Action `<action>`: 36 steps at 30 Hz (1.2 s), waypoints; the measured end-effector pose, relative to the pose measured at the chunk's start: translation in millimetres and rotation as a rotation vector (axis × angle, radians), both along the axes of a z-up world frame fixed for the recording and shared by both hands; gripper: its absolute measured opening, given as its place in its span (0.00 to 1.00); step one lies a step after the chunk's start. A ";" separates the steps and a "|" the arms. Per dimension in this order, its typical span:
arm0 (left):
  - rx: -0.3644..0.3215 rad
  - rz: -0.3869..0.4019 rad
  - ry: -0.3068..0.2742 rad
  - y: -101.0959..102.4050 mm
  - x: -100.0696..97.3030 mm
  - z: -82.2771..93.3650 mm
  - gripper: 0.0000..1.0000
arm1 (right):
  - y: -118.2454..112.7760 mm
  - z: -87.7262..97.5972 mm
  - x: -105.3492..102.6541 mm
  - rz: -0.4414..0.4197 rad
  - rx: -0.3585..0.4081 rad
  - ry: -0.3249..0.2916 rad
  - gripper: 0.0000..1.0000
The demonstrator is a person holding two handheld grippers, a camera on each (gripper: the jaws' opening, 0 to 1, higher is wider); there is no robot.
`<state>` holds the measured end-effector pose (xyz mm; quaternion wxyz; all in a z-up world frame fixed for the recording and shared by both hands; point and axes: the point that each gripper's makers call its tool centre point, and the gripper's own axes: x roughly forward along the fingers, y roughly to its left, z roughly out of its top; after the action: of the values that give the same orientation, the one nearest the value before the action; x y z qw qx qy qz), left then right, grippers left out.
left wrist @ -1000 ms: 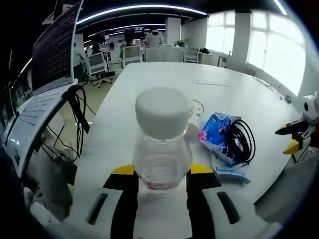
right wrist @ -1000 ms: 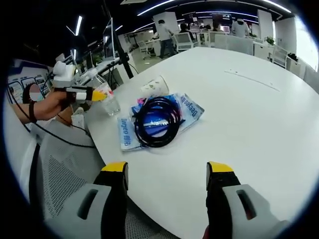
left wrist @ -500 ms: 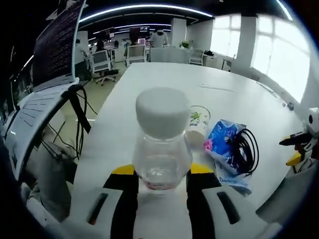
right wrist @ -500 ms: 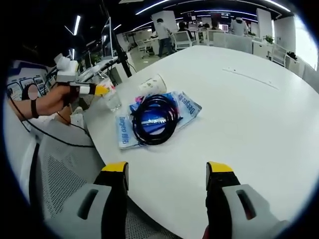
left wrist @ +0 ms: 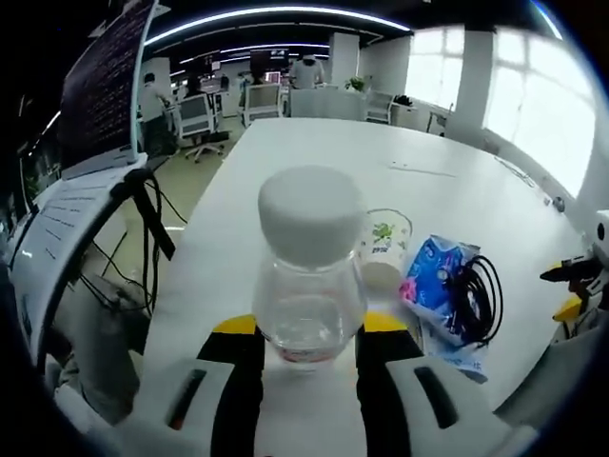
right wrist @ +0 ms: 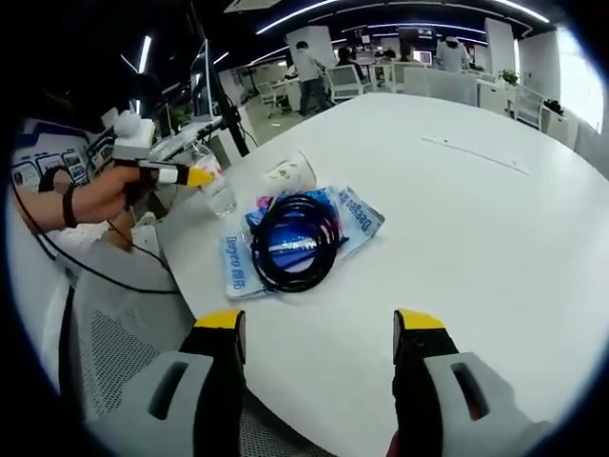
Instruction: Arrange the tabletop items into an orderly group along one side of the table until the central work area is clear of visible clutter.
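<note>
my left gripper [left wrist: 309, 347] is clamped on the clear plastic bottle with a white cap [left wrist: 310, 262], upright at the near edge of the white table [left wrist: 314, 152]. the tipped paper cup [left wrist: 384, 249] and blue packets under a black cable coil [left wrist: 457, 295] lie just right of it. my right gripper [right wrist: 319, 328] hangs parted and empty, farther off.

We see the left tool [left wrist: 309, 347] with its two yellow-tipped jaws closed against the sides of a clear bottle [left wrist: 309, 271], which stands upright between them. In the right gripper view this left tool [right wrist: 195, 175] appears to the far left of the right tool, carried by a hand [right wrist: 119, 186] on an outstretched forearm. The right tool [right wrist: 319, 328] holds its jaws wide apart with nothing between them.
</note>
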<state>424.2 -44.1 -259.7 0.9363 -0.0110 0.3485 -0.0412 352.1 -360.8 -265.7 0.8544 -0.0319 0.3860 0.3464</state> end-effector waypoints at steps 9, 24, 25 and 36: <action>0.010 -0.004 -0.006 0.1 23.7 0.6 0.36 | -8.4 -1.1 -4.3 -0.012 -0.017 0.012 0.62; 0.008 -0.007 -0.016 3.7 60.7 1.1 0.37 | -10.1 2.5 -0.9 -0.011 -0.035 0.016 0.62; 0.006 -0.004 -0.018 3.5 63.4 1.1 0.37 | -9.7 2.5 -0.8 -0.010 -0.036 0.016 0.62; -0.022 0.024 -0.020 -3.4 90.5 1.1 0.37 | -5.6 5.5 0.0 -0.018 -0.032 0.022 0.61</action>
<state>514.6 -47.5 -258.7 0.9401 -0.0251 0.3383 -0.0342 352.1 -366.4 -260.2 0.8526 -0.0382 0.4012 0.3328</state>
